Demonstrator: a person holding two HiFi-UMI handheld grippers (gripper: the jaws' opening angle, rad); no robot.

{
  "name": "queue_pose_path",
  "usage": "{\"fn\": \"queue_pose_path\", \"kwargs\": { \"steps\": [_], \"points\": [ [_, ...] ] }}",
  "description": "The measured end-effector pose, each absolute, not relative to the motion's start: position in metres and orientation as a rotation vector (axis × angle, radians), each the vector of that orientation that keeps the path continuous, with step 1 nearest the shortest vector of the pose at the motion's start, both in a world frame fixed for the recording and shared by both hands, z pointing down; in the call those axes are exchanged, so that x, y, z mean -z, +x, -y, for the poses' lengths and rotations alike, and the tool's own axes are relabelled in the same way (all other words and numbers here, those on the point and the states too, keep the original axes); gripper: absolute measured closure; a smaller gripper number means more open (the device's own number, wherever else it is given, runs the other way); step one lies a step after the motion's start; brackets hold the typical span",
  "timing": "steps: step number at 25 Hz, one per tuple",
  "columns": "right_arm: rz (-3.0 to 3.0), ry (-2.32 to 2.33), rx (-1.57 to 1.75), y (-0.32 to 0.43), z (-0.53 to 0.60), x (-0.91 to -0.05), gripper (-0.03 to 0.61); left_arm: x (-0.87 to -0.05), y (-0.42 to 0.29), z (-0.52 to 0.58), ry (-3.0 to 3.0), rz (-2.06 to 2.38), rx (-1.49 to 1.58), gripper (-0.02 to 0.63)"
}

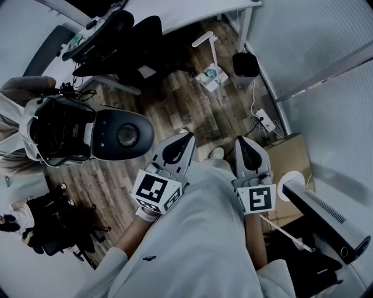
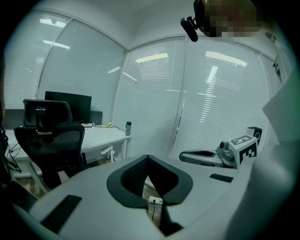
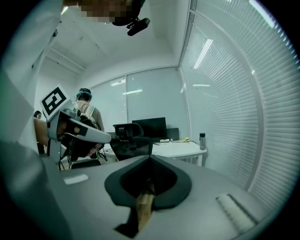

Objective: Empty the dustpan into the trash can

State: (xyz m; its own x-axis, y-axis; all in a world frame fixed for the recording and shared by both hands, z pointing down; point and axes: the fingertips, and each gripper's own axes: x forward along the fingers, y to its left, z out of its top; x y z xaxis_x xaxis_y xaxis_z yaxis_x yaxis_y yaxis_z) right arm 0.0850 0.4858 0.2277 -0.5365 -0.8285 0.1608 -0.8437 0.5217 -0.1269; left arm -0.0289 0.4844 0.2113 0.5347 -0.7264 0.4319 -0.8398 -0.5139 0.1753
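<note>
In the head view a white long-handled dustpan (image 1: pixel 209 76) stands on the wood floor ahead of me, with greenish bits in its pan. Just to its right, by the white desk leg, is the black trash can (image 1: pixel 245 64). My left gripper (image 1: pixel 185 138) and right gripper (image 1: pixel 241 141) are held side by side close to my body, well short of both. Each is shut with nothing between its jaws. The left gripper view shows its jaws (image 2: pixel 149 161) pressed together, and the right gripper view shows the same (image 3: pixel 150 161). The can is not seen in either gripper view.
A black office chair (image 1: pixel 119 134) stands at my left front, with another person (image 1: pixel 52 128) beside it. A white desk (image 1: pixel 175 14) spans the far side. A power strip (image 1: pixel 263 119) and a cardboard box (image 1: pixel 291 156) lie along the blind-covered glass wall at right, near a white appliance (image 1: pixel 326 215).
</note>
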Motion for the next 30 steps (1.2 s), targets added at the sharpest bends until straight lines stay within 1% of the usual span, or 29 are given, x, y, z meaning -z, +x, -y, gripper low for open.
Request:
{"fn": "queue_pose_path", "kwargs": {
  "steps": [5,15,23,30],
  "points": [
    [2.669,1.477,-0.282,0.096,-0.481,-0.232,0.568,-0.211,-0.023,-0.482,2.407,1.290,-0.450,0.606],
    [2.678,1.439,-0.280,0.089,-0.452,-0.229,0.568,-0.220,-0.018,-0.442,2.379,1.230,-0.412,0.606],
    [2.645,1.438,-0.277,0.090,-0.394,-0.231,0.568,-0.224,-0.016,-0.373,2.391,1.177,-0.403,0.606],
    [2.644,1.409,-0.280,0.068,-0.320,-0.229,0.568,-0.226,-0.035,-0.298,2.385,1.159,-0.387,0.606]
  ]
}}
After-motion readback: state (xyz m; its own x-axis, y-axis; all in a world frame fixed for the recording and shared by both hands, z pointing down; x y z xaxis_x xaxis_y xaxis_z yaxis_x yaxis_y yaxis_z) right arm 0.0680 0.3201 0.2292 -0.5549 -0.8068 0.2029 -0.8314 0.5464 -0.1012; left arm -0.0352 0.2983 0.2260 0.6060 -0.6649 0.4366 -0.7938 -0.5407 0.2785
